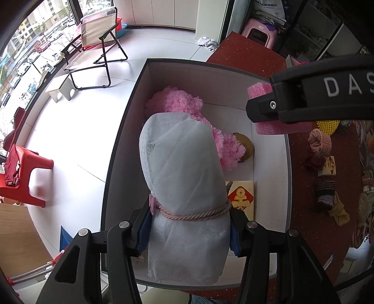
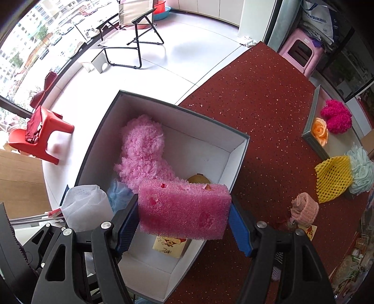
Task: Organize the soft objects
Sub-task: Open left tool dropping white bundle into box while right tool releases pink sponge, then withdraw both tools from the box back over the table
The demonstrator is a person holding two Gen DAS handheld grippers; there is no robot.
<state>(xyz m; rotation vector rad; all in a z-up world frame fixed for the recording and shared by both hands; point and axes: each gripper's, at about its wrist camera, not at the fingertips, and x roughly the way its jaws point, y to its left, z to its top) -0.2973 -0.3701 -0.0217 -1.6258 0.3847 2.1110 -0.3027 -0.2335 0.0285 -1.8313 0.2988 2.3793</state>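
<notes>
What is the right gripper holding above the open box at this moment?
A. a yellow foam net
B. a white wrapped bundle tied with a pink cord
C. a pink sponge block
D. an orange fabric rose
C: in the right wrist view the right gripper is closed on the pink sponge block over the box; the left gripper holds the white wrapped bundle.

We read white "DAS", cut off at frame edge, on right gripper [image 1: 259, 110] body; print on white bag [image 2: 319, 19] too small to read.
</notes>
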